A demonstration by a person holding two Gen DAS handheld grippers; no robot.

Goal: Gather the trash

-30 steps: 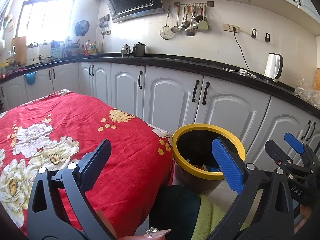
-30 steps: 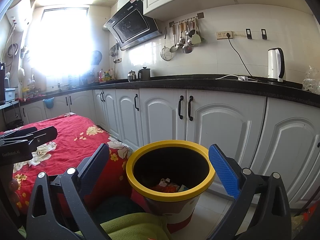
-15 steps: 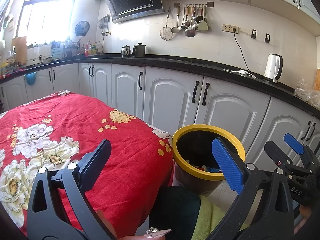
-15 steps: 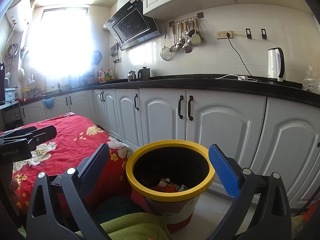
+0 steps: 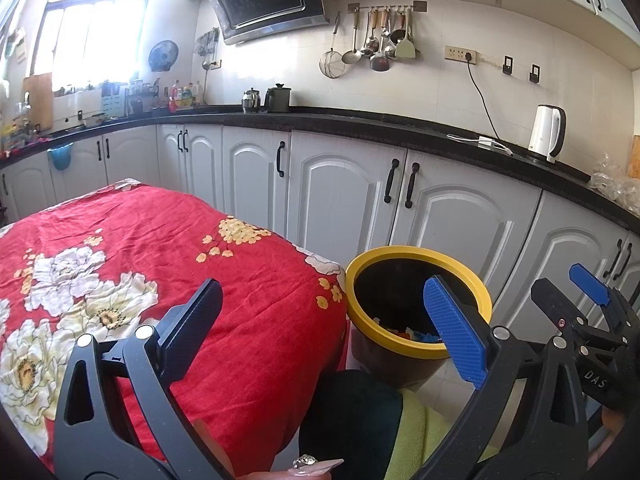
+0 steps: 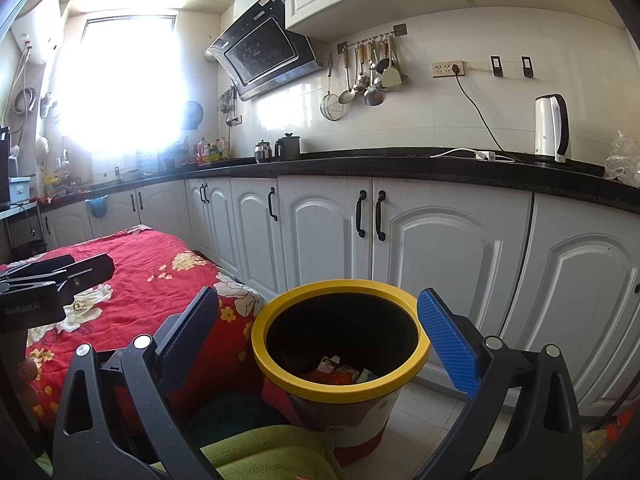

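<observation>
A yellow-rimmed trash bin (image 6: pixel 416 354) stands on the floor by the table's corner, with several scraps of trash (image 6: pixel 340 370) at its bottom. It also shows in the left wrist view (image 5: pixel 476 280). My right gripper (image 6: pixel 318 330) is open and empty, held just above and in front of the bin's mouth. My left gripper (image 5: pixel 322 320) is open and empty, above the red flowered tablecloth (image 5: pixel 120 264) near the table's right edge. The right gripper also shows at the right of the left wrist view (image 5: pixel 580 304).
White cabinets (image 6: pixel 328 236) under a black countertop (image 6: pixel 400 162) run behind the bin. A white kettle (image 6: pixel 552 130) and its cord sit on the counter. A green and dark cloth (image 6: pixel 260 452) lies low in front of the bin.
</observation>
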